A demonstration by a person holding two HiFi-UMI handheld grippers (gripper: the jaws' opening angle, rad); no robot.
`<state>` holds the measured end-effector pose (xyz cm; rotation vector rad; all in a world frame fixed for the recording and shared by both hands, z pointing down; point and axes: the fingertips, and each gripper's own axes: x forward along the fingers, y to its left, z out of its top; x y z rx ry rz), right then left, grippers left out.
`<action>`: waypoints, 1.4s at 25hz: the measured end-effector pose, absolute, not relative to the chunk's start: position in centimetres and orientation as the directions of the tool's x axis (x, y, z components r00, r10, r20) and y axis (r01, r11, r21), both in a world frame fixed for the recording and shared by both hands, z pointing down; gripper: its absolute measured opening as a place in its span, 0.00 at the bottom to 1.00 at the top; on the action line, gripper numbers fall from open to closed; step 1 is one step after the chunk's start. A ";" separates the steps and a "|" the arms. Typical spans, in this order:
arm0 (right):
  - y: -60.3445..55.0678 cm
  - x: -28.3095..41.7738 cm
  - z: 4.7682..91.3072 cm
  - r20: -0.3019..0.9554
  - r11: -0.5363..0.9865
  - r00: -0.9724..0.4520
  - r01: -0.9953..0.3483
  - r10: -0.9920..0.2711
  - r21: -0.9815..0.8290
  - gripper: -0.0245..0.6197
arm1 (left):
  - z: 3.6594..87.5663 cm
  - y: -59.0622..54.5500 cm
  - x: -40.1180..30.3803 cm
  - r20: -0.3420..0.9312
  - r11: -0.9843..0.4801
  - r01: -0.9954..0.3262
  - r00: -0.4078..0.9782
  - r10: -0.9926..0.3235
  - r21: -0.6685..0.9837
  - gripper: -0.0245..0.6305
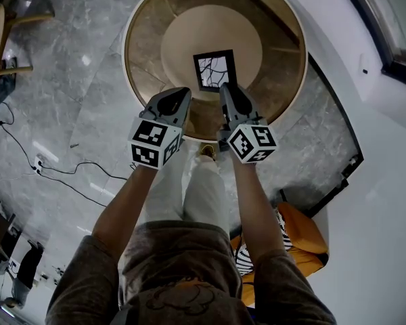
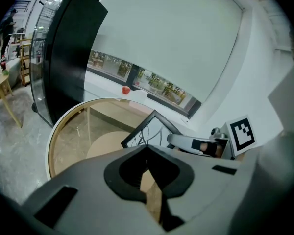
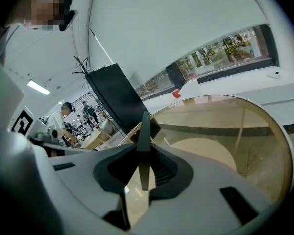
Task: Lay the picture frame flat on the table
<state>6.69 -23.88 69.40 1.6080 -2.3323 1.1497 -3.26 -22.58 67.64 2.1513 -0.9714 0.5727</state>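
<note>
Round glass table [image 1: 128, 58]; black-edged picture frame [image 1: 214, 70], pale branching print.

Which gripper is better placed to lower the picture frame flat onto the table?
Right. The right gripper is closed on an edge of the picture frame, seen between its jaws in its own view. The left gripper has its jaws together on nothing, short of the frame.

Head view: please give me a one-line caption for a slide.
The right claw grips the edge of a tilted picture frame over a round glass table, the left claw close beside it.
</note>
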 end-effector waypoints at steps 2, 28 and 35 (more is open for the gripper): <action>-23.7 7.0 69.9 0.469 0.157 -0.438 -0.837 -0.767 -0.524 0.17 | 67.8 -22.3 -3.1 0.629 -0.476 -0.775 0.623 -0.465 0.415 0.06; -24.4 9.8 73.5 0.540 0.090 -0.369 -0.877 -0.756 -0.472 0.26 | 69.2 -21.5 -2.7 0.634 -0.488 -0.753 0.646 -0.424 0.441 0.06; -24.5 10.7 74.6 0.553 0.066 -0.349 -0.882 -0.757 -0.467 0.30 | 69.8 -21.5 -2.7 0.640 -0.491 -0.750 0.649 -0.412 0.444 0.06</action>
